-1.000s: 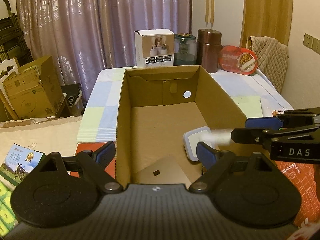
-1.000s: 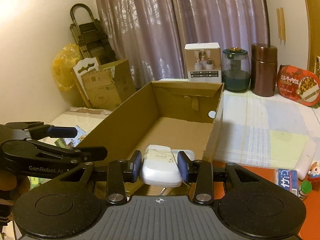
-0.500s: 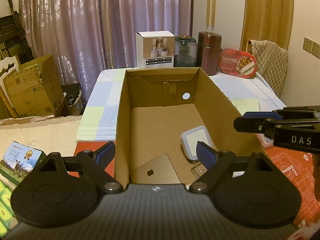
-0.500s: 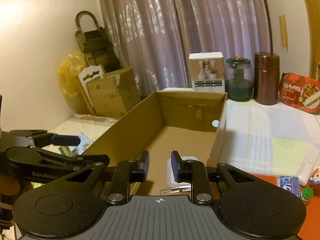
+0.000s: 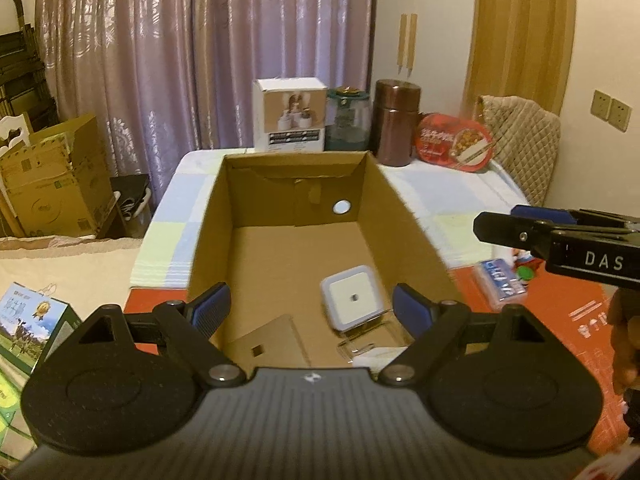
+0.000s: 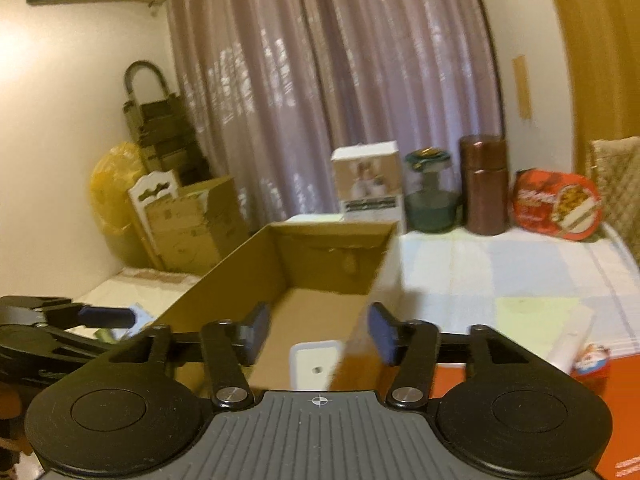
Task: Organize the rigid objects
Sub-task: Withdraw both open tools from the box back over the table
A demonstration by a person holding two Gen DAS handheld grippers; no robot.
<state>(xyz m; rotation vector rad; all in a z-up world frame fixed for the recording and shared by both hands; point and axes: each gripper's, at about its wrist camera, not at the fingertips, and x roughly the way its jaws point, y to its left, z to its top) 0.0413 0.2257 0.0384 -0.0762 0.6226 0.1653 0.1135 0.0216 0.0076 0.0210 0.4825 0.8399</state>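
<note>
An open cardboard box (image 5: 404, 216) stands on the table; it also shows in the right wrist view (image 6: 224, 276). Inside lie a white square device (image 5: 352, 300), a gold flat card (image 5: 268, 344), a clear clip (image 5: 360, 344) and a white object (image 5: 376, 356) at the near end. My left gripper (image 5: 310, 312) is open and empty above the box's near end. My right gripper (image 6: 320, 332) is open and empty, straddling the box's right wall; it shows at the right of the left wrist view (image 5: 560, 236). The white device shows below it (image 6: 316, 364).
At the table's back stand a white carton (image 5: 290, 120), a green glass jar (image 5: 347, 120), a brown canister (image 5: 396, 122) and a red food tub (image 5: 454, 142). A blue packet (image 5: 500, 284) and small toys lie on the red mat (image 5: 560, 320) at right. Cardboard boxes (image 5: 52, 184) stand left.
My right gripper let go of the white object into the box, opened, lifted and moved right over the box's right wall. The left gripper stayed open and rose slightly.
</note>
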